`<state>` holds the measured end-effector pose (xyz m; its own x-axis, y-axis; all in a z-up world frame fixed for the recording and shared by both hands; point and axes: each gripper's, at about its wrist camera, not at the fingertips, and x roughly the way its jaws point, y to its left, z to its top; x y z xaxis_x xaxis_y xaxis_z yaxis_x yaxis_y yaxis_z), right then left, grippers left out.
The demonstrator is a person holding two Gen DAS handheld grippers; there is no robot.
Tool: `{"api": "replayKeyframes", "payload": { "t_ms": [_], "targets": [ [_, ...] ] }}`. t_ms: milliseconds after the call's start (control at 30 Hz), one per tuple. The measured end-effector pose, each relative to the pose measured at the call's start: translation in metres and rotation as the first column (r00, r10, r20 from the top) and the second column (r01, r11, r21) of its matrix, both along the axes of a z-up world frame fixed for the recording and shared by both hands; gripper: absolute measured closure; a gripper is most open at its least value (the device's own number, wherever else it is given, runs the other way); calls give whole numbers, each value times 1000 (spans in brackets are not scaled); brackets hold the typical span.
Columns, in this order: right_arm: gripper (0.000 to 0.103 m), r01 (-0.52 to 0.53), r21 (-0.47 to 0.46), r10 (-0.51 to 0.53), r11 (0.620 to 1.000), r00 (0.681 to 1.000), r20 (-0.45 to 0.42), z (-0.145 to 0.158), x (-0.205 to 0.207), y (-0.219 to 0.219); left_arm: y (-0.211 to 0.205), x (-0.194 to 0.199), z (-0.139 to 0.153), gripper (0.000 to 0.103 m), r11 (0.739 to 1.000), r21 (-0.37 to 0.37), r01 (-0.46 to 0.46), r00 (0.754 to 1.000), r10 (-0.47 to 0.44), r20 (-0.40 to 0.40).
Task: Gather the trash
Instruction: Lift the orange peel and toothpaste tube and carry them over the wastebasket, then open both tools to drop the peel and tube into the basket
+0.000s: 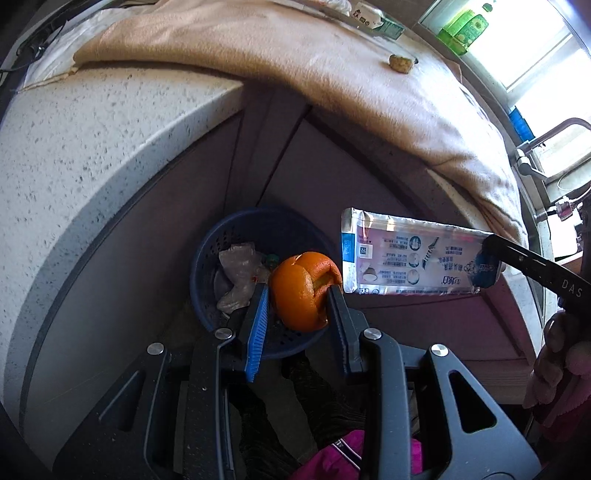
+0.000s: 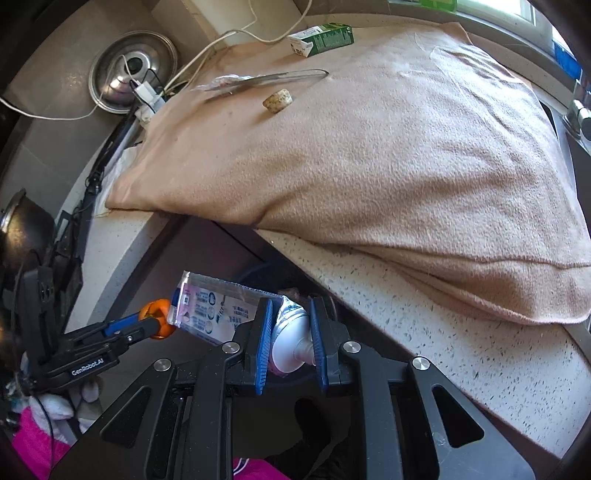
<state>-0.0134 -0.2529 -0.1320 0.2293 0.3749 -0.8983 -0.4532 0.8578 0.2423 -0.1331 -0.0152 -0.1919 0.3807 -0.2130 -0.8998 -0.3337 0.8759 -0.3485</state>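
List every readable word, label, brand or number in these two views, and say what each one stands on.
"DAS": on the black arm of the right tongs, cut off at the frame edge.
"GenRobot.AI": on the body of the left tongs.
Toothpaste tube: printed text and a QR code, too small and blurred to read.
Green carton: print too small to read.
Green bottles by the window: labels unreadable.
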Motion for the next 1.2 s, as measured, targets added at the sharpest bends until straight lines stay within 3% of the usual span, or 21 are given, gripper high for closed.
{"api": "replayKeyframes", "payload": {
  "t_ms": [633, 1000, 1200],
  "targets": [
    [84, 27, -115, -21, 993, 998, 60, -41, -17, 20, -1, 11, -54, 72, 1000, 12, -10, 994, 11, -106],
    [82, 18, -114, -8, 993, 996, 87, -47, -23, 36, 1, 26, -70, 71, 998, 68, -10, 990, 20, -142],
    [79, -36, -104, 44, 994, 996, 78, -50, -28, 45, 3, 32, -69, 69, 996, 84, -4, 990, 16, -142]
  ]
}}
